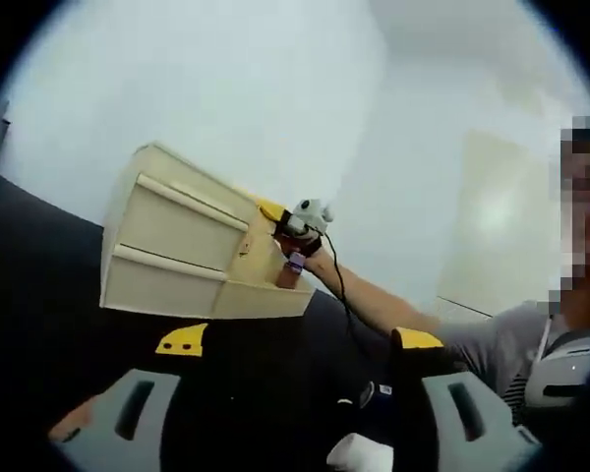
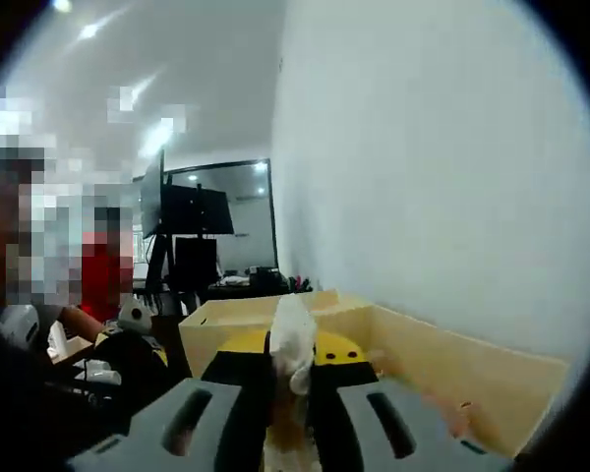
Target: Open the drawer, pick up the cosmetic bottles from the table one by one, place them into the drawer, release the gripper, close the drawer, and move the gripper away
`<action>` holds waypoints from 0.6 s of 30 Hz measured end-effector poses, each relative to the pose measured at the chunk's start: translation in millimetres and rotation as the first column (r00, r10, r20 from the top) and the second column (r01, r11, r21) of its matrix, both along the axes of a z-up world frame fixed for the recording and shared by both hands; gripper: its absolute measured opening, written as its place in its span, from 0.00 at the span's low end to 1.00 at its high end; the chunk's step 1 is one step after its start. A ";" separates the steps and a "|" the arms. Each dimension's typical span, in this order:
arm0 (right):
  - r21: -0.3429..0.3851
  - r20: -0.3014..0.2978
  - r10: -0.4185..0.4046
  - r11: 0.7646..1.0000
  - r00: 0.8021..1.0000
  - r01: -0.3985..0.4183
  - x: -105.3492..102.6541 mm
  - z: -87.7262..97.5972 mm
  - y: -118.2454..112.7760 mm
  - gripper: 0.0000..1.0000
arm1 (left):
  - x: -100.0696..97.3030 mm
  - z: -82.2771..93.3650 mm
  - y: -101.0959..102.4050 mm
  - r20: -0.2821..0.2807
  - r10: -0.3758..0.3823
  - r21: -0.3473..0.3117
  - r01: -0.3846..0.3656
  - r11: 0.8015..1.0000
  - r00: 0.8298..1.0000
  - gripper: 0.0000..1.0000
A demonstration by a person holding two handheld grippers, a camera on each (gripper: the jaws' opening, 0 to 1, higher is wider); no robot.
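A cosmetic bottle [image 2: 293,356] with a white cap sits pinched between the right gripper [image 2: 293,408] jaws, over the open drawer [image 2: 442,369], whose wooden walls rise at one to three o'clock. In the left gripper view, the drawer cabinet [image 1: 182,246] stands on the dark table [image 1: 49,285]; the left gripper [image 1: 285,413] jaws stand wide apart, holding nothing.

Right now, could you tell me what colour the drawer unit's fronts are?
Pale cream; the drawer unit shows this best in the left gripper view.
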State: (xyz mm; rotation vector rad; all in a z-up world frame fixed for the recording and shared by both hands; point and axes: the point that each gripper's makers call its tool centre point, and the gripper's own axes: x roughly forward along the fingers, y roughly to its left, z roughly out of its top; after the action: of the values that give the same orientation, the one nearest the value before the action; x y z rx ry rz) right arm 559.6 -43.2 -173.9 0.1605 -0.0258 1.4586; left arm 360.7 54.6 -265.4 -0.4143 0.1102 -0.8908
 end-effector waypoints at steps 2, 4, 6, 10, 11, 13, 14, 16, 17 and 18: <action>0.007 -0.008 0.007 1.000 1.000 -0.007 -3.0 -1.2 -1.3 0.10 | -0.2 -0.4 -0.5 -0.002 -0.004 0.002 0.004 1.000 1.000 0.68; 0.006 -0.017 0.001 1.000 1.000 -0.001 -3.9 -3.2 -2.5 0.11 | -0.3 -0.5 -0.4 -0.002 -0.005 0.002 0.005 1.000 1.000 0.67; 0.011 -0.045 0.000 1.000 0.999 0.001 -2.6 -4.7 -6.7 0.12 | 0.0 -0.8 -0.4 -0.004 -0.004 0.003 0.004 1.000 1.000 0.66; 0.077 -0.063 -0.072 0.994 0.995 0.077 6.5 9.2 -20.6 0.18 | 0.8 -0.1 0.5 -0.011 -0.003 -0.007 0.003 1.000 1.000 0.65; 0.112 -0.076 -0.074 0.990 0.994 0.082 5.9 16.7 -25.8 0.20 | 0.9 -0.1 0.5 -0.014 -0.002 -0.009 0.002 1.000 1.000 0.65; 0.118 -0.093 -0.101 0.987 0.991 0.111 6.0 23.9 -34.6 0.22 | 0.9 -0.4 -0.2 -0.014 -0.002 -0.006 0.002 1.000 1.000 0.65; 0.121 -0.085 -0.110 0.985 0.990 0.120 2.8 28.3 -37.2 0.22 | 0.7 -1.0 -0.8 -0.013 -0.002 -0.001 0.002 1.000 1.000 0.66; 0.108 -0.073 -0.118 0.986 0.990 0.125 -6.3 34.9 -40.2 0.22 | -0.1 -2.2 -2.5 -0.011 -0.007 0.010 0.007 1.000 1.000 0.66; 0.106 -0.068 -0.123 0.986 0.990 0.130 -10.3 39.1 -41.9 0.23 | -0.3 -3.7 -3.7 -0.014 -0.009 0.019 0.009 1.000 1.000 0.67; 0.107 -0.064 -0.127 0.985 0.990 0.133 -19.8 42.3 -41.2 0.23 | 0.0 -4.5 -3.9 -0.016 -0.008 0.023 0.009 1.000 1.000 0.68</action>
State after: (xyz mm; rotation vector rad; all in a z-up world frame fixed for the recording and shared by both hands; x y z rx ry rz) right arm 539.8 -84.4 -131.6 0.2862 -0.0699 1.3223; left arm 360.7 50.7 -269.9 -0.3999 0.1370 -0.8941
